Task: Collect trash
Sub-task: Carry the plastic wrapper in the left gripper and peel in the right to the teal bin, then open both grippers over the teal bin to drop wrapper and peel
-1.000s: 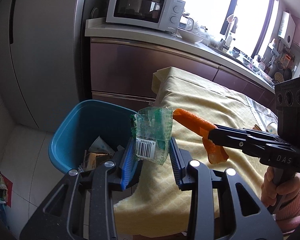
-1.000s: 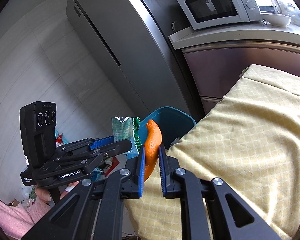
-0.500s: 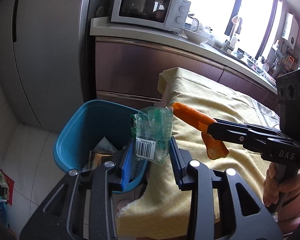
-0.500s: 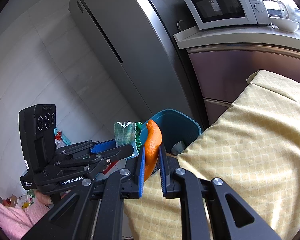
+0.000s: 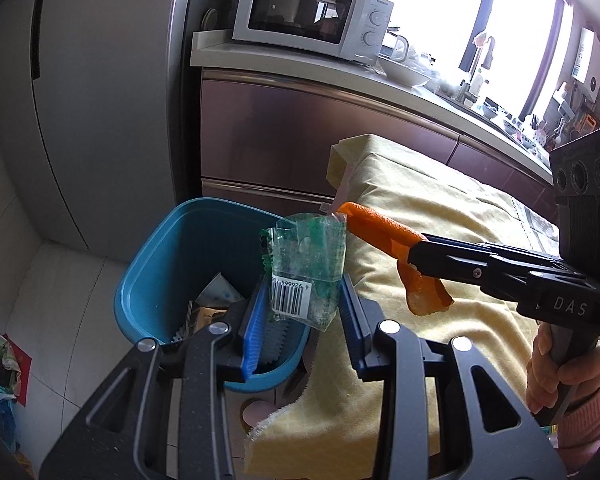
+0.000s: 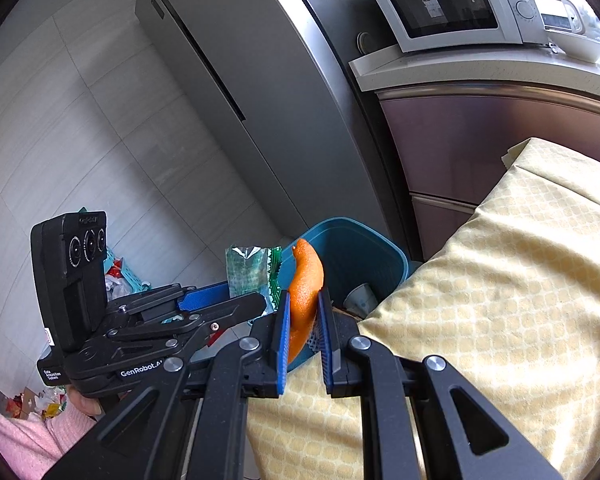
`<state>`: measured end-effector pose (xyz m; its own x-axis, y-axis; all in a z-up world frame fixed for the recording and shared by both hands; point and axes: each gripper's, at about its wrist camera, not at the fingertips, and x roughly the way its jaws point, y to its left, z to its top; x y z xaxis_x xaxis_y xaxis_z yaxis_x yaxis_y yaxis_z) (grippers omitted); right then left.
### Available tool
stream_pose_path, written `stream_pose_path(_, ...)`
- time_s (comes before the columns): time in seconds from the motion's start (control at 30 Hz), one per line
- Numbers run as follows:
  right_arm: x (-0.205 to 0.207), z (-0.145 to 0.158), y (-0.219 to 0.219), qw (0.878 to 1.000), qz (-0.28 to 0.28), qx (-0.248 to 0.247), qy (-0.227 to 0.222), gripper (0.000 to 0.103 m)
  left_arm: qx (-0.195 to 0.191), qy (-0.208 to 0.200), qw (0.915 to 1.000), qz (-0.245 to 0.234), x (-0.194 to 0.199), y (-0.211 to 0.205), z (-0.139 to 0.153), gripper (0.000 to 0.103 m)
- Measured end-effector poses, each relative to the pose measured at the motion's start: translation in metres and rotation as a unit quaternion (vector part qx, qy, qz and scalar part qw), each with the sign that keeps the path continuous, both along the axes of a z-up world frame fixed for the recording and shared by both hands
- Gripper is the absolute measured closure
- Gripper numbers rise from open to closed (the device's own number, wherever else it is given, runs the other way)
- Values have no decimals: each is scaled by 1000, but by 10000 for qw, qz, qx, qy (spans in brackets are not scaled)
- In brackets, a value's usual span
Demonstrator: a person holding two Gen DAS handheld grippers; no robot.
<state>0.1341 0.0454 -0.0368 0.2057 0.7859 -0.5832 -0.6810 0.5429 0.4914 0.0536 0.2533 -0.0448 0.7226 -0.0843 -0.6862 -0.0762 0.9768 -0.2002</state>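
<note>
Left wrist view: the left gripper [image 5: 302, 310] fingers pinch a wrapper [image 5: 306, 266] over the blue bin [image 5: 160, 280]. The right gripper [image 6: 304, 322] fingers pinch an orange peel [image 6: 306, 292] beside it.

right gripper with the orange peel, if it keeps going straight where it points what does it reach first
Most likely the blue trash bin. The right gripper, shut on the orange peel, aims down over the tablecloth edge into the bin's opening. The green wrapper sits just off to the side; depth is hard to judge.
</note>
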Motion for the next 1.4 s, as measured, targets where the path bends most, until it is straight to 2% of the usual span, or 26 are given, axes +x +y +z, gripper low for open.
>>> stream_pose_path(0.43, 11, -9, 22, 9999, 86, -106, 92, 91, 67, 109, 9998, 151, 10, 7, -9, 69)
stream_pose_path(0.83, 27, -30, 55, 9984, 104, -511, 212, 91, 149, 424, 9983, 365, 34, 24, -35, 68)
stream_pose_path(1.17, 45, -51, 79, 9950, -19, -881, 470, 88, 202, 691, 9963, 466, 58, 38, -64, 63)
stream_pose_path(1.4, 49, -53, 73, 9953, -170, -775, 563, 87, 253, 821, 9951, 488, 71, 40, -80, 55)
